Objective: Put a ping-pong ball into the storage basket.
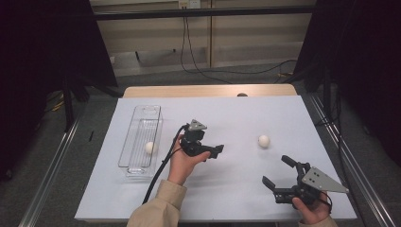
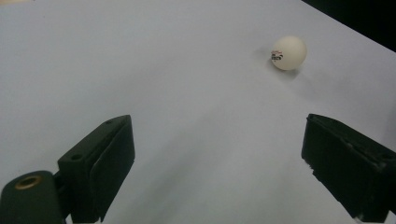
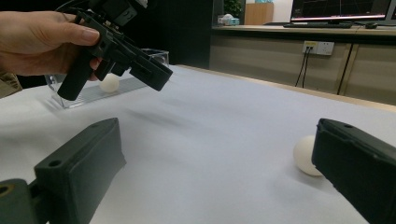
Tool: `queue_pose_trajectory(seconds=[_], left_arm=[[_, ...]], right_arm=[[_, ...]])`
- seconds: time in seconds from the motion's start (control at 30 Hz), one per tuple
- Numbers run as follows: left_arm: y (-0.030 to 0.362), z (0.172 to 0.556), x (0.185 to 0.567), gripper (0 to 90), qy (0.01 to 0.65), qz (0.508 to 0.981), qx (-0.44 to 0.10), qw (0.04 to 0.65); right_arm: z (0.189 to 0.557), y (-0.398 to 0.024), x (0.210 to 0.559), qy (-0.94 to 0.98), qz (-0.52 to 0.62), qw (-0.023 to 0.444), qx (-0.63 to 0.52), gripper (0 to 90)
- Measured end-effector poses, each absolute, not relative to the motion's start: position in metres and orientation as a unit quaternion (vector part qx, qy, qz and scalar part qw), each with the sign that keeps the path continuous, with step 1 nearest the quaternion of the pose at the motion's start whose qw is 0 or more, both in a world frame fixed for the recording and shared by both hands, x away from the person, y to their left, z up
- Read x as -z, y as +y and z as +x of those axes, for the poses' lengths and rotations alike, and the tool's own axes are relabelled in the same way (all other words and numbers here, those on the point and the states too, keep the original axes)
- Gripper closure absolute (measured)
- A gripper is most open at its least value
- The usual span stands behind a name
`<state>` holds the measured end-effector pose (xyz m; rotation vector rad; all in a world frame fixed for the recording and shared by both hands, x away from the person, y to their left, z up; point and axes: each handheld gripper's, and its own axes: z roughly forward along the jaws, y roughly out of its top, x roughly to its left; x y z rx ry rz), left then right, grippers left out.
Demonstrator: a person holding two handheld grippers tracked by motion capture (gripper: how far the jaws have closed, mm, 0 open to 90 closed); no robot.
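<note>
Ball (image 1: pixel 264 141) lying loose on the counter (image 1: pixel 227 189) is looking light, smooth and roll-prone; both tongs, left (image 1: pixel 215 152) and right (image 1: pixel 279 171), are hanging spread and empty, needing to pinch across its middle.

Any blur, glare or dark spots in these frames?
High view: room edges nearly black, sheet evenly lit, no glare. Left gripper view: ball sharp with a soft shadow, near jaws slightly soft. Right gripper view: own jaws blurred, left gripper sharp, ball soft.
</note>
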<state>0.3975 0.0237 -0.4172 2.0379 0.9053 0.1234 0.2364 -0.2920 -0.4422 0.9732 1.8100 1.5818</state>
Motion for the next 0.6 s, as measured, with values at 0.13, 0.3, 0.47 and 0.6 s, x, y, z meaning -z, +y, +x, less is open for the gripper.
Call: queue_pose_trajectory(seconds=[0.13,0.3,0.47,0.6], left_arm=[[0.020,0.397,0.419,9.6,0.362,0.821,-0.049,0.439],[0.016,0.397,0.420,9.7,0.359,0.823,-0.047,0.439],[0.012,0.397,0.422,9.7,0.356,0.824,-0.048,0.438],[0.009,0.397,0.423,9.6,0.354,0.824,-0.047,0.439]], right_arm=[[0.236,-0.292,0.442,0.672,0.361,0.272,-0.587,1.4],[0.236,-0.292,0.442,0.671,0.361,0.270,-0.588,1.4],[0.236,-0.292,0.442,0.671,0.361,0.270,-0.589,1.4],[0.236,-0.292,0.442,0.671,0.361,0.270,-0.589,1.4]])
